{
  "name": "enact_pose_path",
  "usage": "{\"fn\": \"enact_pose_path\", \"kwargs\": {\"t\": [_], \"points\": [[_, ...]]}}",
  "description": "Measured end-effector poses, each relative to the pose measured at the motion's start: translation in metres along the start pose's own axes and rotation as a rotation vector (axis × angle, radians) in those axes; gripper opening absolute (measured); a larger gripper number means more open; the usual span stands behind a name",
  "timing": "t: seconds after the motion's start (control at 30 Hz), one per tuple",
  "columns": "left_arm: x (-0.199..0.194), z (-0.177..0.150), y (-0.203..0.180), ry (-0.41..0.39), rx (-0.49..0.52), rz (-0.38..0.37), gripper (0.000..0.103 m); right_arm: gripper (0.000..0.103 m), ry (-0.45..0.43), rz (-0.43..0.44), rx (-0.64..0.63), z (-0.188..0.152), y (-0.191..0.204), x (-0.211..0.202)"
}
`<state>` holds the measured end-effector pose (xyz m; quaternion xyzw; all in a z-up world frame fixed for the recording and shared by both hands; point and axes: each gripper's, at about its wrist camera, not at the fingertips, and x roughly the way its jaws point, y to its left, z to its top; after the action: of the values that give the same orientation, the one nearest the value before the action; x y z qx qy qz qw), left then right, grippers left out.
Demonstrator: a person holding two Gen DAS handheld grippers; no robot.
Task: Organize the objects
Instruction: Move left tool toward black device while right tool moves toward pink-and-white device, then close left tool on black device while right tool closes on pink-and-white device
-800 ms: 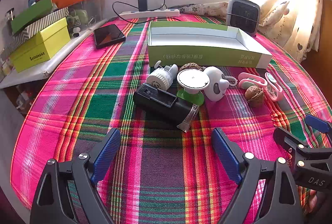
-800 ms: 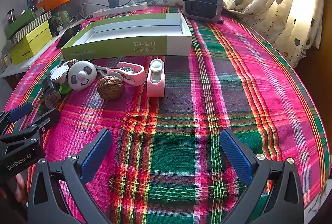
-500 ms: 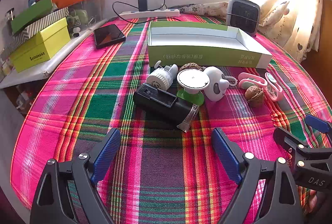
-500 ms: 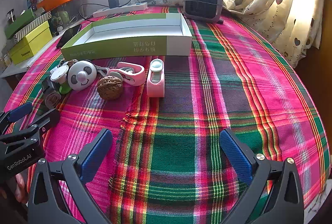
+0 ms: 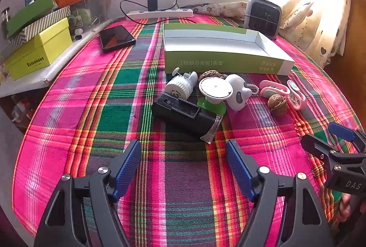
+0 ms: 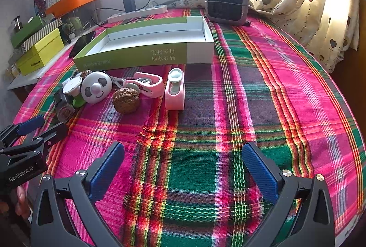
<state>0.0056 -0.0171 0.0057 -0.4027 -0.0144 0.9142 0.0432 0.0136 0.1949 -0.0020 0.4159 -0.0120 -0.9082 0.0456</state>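
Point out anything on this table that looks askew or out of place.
The plaid tablecloth has a rumpled fold running toward the right gripper. The small items lie in a jumbled heap before the green box, whose visible interior looks empty; the panda gadget lies on its side. No damage shows.

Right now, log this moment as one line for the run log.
left gripper: jaws open, empty | right gripper: jaws open, empty | green box: empty | walnut, panda toy: on tablecloth
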Motion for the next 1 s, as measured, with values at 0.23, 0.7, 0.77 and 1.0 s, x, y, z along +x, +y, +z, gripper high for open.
{"fn": "enact_pose_path", "kwargs": {"t": [0.23, 0.7, 0.77, 1.0], "points": [[-0.001, 0.005, 0.019, 0.015, -0.048, -0.066, 0.063, 0.082, -0.018, 0.052, -0.046, 0.010, 0.005, -0.001], [0.011, 0.031, 0.022, 0.058, -0.157, -0.118, 0.053, 0.059, -0.042, 0.077, -0.082, 0.033, 0.008, 0.008], [0.012, 0.033, 0.020, 0.058, -0.156, -0.109, 0.053, 0.056, -0.031, 0.060, -0.088, 0.037, 0.008, 0.013], [0.014, 0.037, 0.011, 0.080, -0.151, -0.106, 0.053, 0.050, 0.006, 0.058, -0.078, 0.048, 0.000, 0.027]]}}
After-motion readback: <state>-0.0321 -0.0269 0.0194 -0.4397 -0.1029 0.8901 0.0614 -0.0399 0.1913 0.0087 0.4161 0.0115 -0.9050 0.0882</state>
